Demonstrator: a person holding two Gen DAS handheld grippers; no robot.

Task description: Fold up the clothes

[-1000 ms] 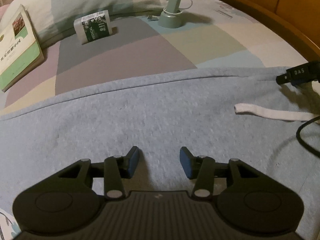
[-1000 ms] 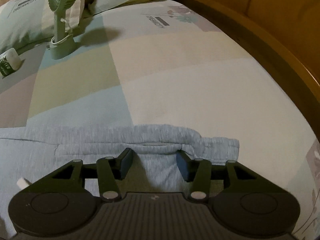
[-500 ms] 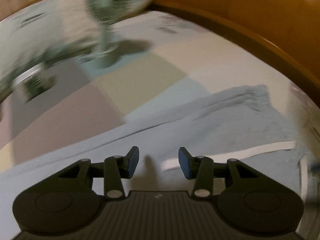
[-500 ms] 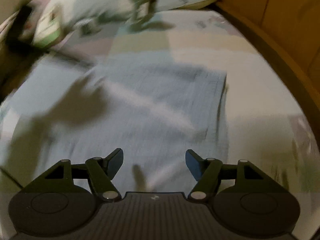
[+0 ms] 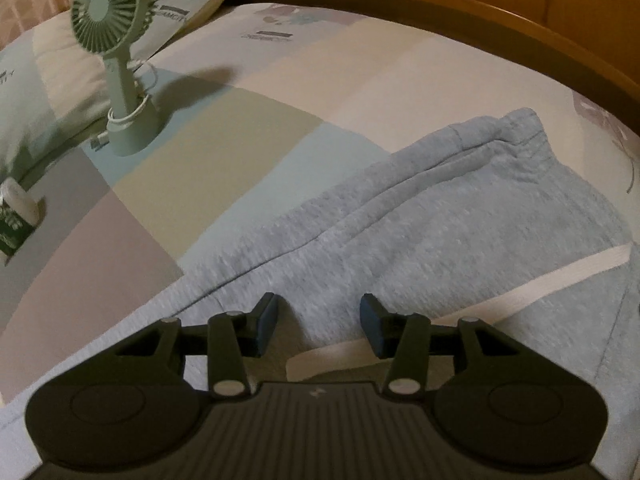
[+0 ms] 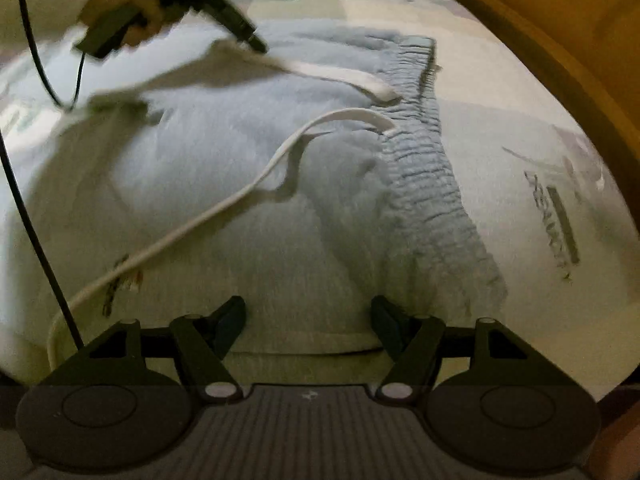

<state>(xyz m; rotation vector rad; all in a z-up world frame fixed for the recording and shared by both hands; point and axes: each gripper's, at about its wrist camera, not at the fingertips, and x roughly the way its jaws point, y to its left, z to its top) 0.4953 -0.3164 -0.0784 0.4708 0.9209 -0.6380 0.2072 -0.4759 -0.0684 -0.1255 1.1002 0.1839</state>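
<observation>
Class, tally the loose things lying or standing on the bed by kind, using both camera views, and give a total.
Pants: 1
Fan: 1
Packet: 1
Pillows: 2, the second behind the fan
Total: 5

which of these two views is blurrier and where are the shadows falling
Right wrist view is blurrier: the left gripper smears across the top, above the grey sweatpants. Left wrist view is sharper; the fan casts a dark shadow rightwards on the bedsheet. Lighting is dim and warm in both.
</observation>
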